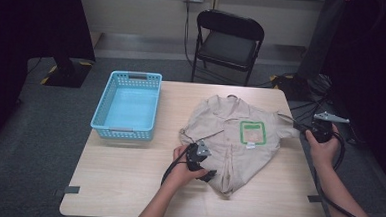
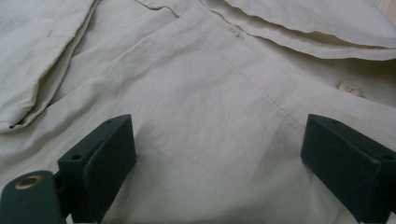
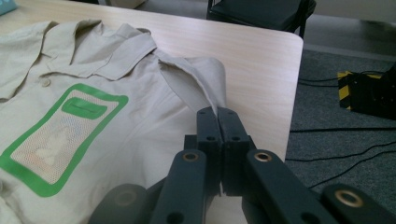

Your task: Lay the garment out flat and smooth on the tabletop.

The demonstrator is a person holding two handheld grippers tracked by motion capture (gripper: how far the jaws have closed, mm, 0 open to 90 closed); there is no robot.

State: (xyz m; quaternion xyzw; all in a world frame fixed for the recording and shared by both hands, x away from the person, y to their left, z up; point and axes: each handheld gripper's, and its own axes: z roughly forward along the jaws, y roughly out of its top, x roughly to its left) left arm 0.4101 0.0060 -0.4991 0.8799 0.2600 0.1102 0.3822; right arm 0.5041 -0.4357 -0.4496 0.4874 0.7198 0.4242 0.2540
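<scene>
In the high view, a beige shirt (image 1: 232, 140) is seen spread on the right half of a light wooden table (image 1: 127, 185), its collar turned toward the far edge and a green-framed patch (image 1: 252, 132) on its chest. The left claw (image 1: 201, 161) is held over the shirt's near left part, beside the button line, and the right claw (image 1: 300, 127) is placed at the sleeve end that reaches the table's right edge. A light blue basket (image 1: 129, 107) is set at the far left of the table, well apart from the shirt, and a broad bare strip of tabletop is left along the near edge and the near left corner. A black chair (image 1: 228, 43) is seen on the grey floor beyond the far edge. In the left gripper view, the left claw (image 2: 219, 158) is seen spread wide, with flat shirt cloth lying between and under the jaws; whether the pads touch the cloth cannot be told. A folded sleeve edge (image 2: 42, 93) is seen at the upper left, and a pale button (image 2: 349, 88) at the right by the placket seam. In the right gripper view, the right claw (image 3: 217, 116) is seen pressed together, with the edge of the shirt's sleeve (image 3: 201, 86) pinched between the tips. Bare tabletop is shown past the sleeve up to the rounded far corner (image 3: 294, 39), beyond which black cables (image 3: 341, 130) are laid on the floor.
</scene>
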